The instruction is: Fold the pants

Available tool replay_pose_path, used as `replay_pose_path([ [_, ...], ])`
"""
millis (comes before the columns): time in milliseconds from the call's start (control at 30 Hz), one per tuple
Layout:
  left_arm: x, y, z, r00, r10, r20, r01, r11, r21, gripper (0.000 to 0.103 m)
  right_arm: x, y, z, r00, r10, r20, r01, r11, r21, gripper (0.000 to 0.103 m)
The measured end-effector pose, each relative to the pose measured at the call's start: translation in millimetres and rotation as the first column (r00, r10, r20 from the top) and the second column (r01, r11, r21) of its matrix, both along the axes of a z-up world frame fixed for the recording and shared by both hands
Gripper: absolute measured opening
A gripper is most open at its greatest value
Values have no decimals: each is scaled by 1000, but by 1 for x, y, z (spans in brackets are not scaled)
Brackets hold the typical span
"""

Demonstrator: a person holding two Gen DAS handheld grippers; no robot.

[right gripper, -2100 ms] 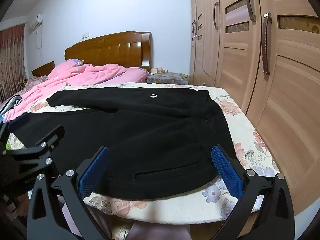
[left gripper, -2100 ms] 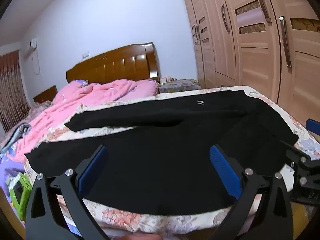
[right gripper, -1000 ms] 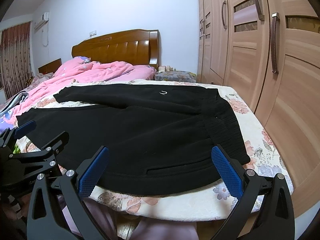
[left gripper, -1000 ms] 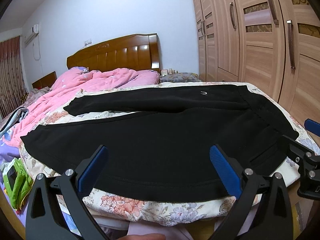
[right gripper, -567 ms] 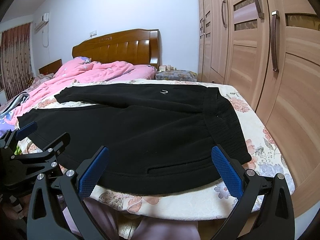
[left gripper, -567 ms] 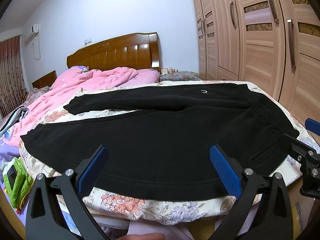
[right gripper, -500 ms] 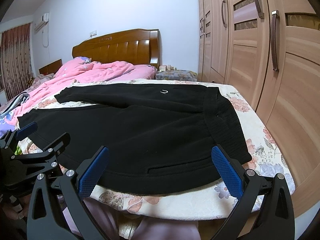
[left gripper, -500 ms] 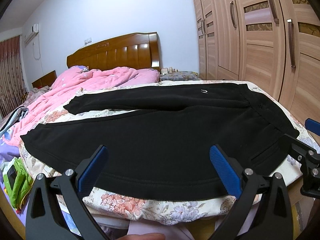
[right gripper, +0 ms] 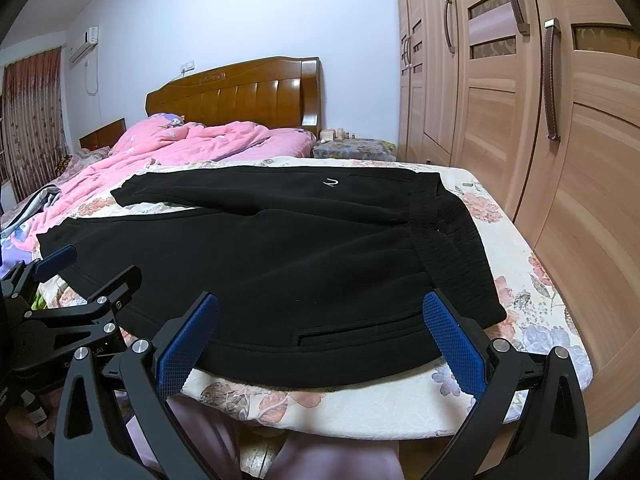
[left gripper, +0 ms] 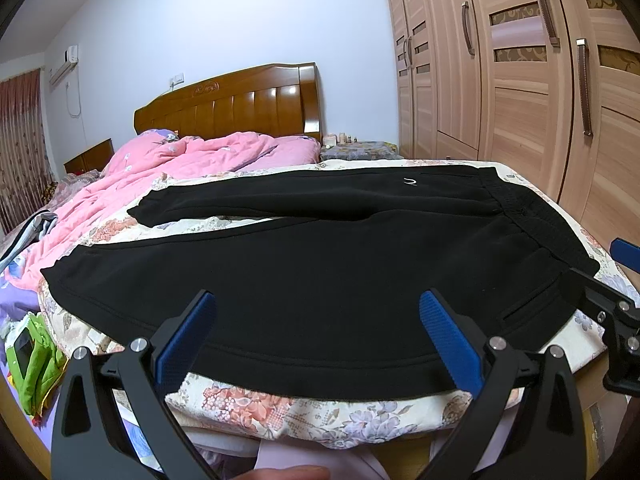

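Pants (left gripper: 320, 264) flat across the foot of the bed (left gripper: 280, 408), black, waistband toward the wardrobe (left gripper: 540, 92) side, legs running out toward the pink quilt (left gripper: 168, 168). Far leg lies a bit apart from the near one, with a strip of floral sheet showing between them. Small white logo near the waist on the far leg. Slit pocket visible on the near edge in my right wrist view.

Left gripper (left gripper: 316, 336): I see both blue pads spread wide, nothing between them. It sits level, just off the near edge of the mattress, pointing across the bed at the near leg's long seam. Not touching fabric.

Right gripper (right gripper: 320, 336): same pose, pads wide apart, empty, aimed at the hip and pocket area close to the waistband. Level, off the bed edge, no contact with the pants.

Both tools side by side: the right one shows at the right margin of my left view, the left one at the left margin of my right view, also with its fingers apart there.

Part of a finger shows at the bottom of the left view under the gripper; pale lilac fabric below the tool in the right view.

Green item (left gripper: 32, 368) sits low at the left beside the bed. Wooden headboard (left gripper: 228, 108) at the far end.
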State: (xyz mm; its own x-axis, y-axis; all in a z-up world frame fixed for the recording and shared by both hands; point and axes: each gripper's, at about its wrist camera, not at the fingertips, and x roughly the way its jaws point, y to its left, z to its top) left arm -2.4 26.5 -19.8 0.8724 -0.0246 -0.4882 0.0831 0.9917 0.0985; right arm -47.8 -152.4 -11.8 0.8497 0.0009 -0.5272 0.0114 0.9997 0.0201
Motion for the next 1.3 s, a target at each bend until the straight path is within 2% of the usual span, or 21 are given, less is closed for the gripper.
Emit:
replay_pose_path([
  [1133,-2,6,-6,1000,-1,-11,1,1000,-2,101,5,-1,-4,1000,18,-16,-18,1000,0,99],
  [1233,1,6,-7,999,-43,-28,43,999,3,101,21,-6,-5,998,55,-35,-56,998,-30,99],
  [1300,9,3,-4,995,-91,-50,93,995,46,101,38,-14,-4,995,81,-63,-83,996,-33,99],
])
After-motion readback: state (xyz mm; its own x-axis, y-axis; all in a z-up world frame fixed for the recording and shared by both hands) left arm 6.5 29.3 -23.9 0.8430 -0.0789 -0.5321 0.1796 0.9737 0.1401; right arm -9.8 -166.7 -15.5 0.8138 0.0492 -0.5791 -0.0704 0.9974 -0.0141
